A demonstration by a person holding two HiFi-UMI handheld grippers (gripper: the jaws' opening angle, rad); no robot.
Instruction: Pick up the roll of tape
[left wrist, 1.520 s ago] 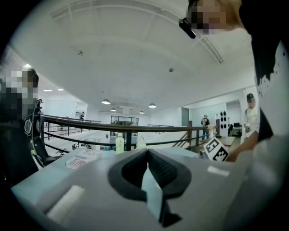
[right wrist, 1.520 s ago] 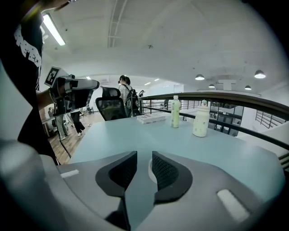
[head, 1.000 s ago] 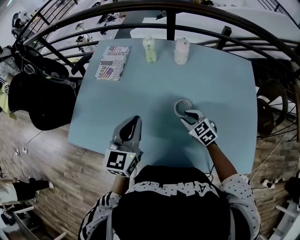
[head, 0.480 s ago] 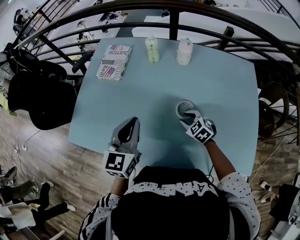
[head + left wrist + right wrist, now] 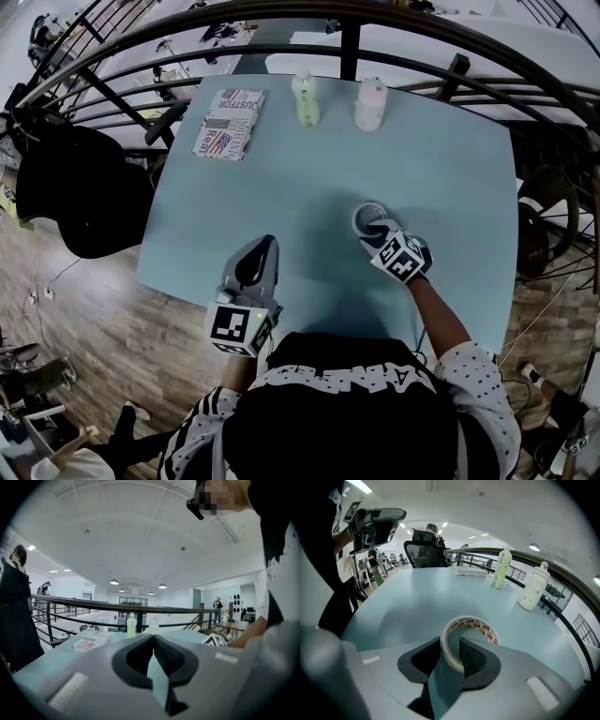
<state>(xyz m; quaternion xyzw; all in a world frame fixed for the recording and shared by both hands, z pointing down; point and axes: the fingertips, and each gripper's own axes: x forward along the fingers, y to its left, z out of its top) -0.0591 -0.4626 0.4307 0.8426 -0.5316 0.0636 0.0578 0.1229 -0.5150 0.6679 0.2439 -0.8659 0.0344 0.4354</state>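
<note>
Right gripper view: roll of tape [image 5: 449,649] seen as white ring, red print inside core, laid flat on blue table [image 5: 281,187]. Bare tabletop left of roll; table edge well right of roll. Left gripper [image 5: 266,244] held left of roll, jaws closed, empty. Right gripper [image 5: 377,226] tilted down over roll, jaws spread wide, roll's near wall between them, not clamped.

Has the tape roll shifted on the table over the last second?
No. In the head view the tape roll lies just as far below the white bottle as before.
</note>
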